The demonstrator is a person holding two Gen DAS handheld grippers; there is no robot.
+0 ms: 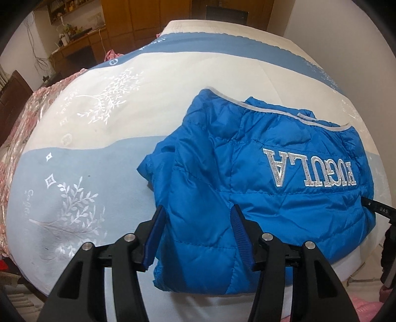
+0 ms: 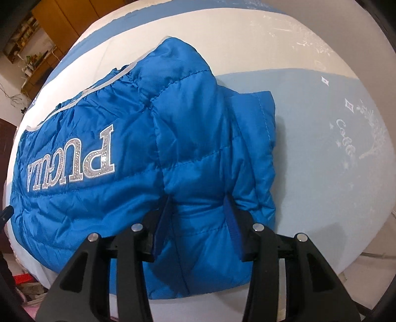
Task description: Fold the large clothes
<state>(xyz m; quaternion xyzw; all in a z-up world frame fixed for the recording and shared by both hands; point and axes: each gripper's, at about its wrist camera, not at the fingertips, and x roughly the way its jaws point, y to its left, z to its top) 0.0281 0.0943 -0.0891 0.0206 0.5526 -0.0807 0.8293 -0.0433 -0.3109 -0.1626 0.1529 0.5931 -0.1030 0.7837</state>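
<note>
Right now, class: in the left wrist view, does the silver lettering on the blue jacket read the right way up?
No: the silver lettering on the blue jacket appears upside down in that view.

Home bedroom. Bed [image 1: 173, 104] under blue-and-white bedspread with silver leaf print; pink floral quilt [image 1: 22, 128] at left edge; wooden wardrobe [image 1: 138, 17] far behind; cluttered wooden desk [image 1: 74, 47] with shelves [image 1: 64, 10] far left.
</note>
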